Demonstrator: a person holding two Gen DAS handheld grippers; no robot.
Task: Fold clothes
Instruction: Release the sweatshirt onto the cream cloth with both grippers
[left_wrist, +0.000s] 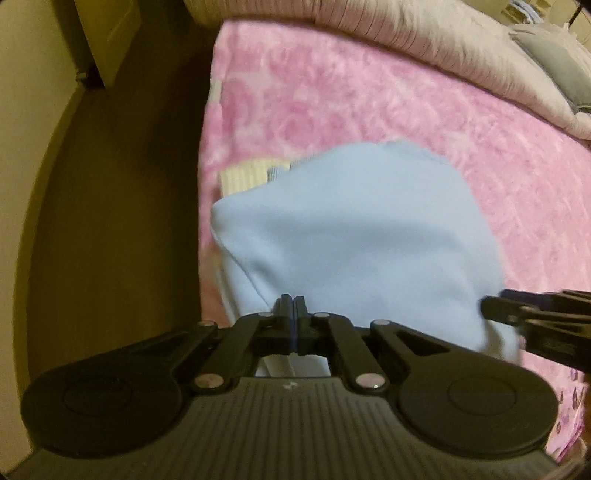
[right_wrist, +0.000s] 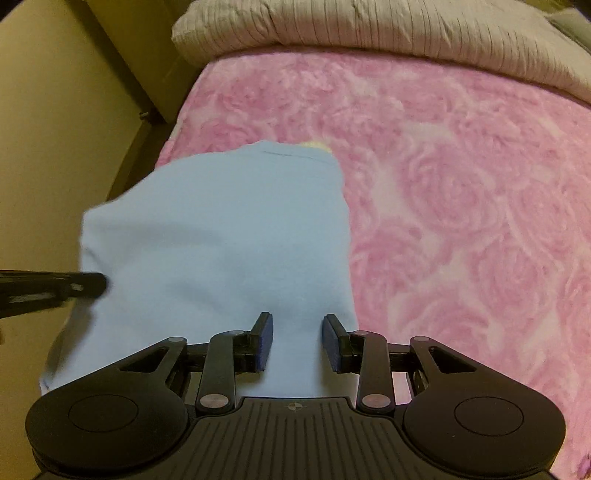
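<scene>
On the pink rose-patterned blanket (right_wrist: 461, 192), near the bed's left edge, lies the light blue garment (left_wrist: 351, 229), bunched, its near part lifted toward my tongs. Cream ribbed fabric (left_wrist: 243, 177) pokes out from under its far-left side. No brand, label or readable writing on the cloth; blur hides fine detail.

My left gripper (left_wrist: 293, 308) points steeply down at the garment's near edge, jaws pressed together. Blue cloth sits right at the tips and some shows below the linkage, but I cannot tell if it's actually pinched.

My right gripper (right_wrist: 297, 341) also tilts steeply down, jaws spread about halfway, blue pads (right_wrist: 266, 341) clear of the cloth on both sides; the garment runs underneath between them, not gripped. Each gripper shows at the edge of the other's view, just beside the garment.

Beyond the blanket a grey striped duvet (right_wrist: 369, 33) is heaped along the far side, grey pillow (left_wrist: 554, 62) at right. Dark floor (left_wrist: 122, 221) left of the bed.
</scene>
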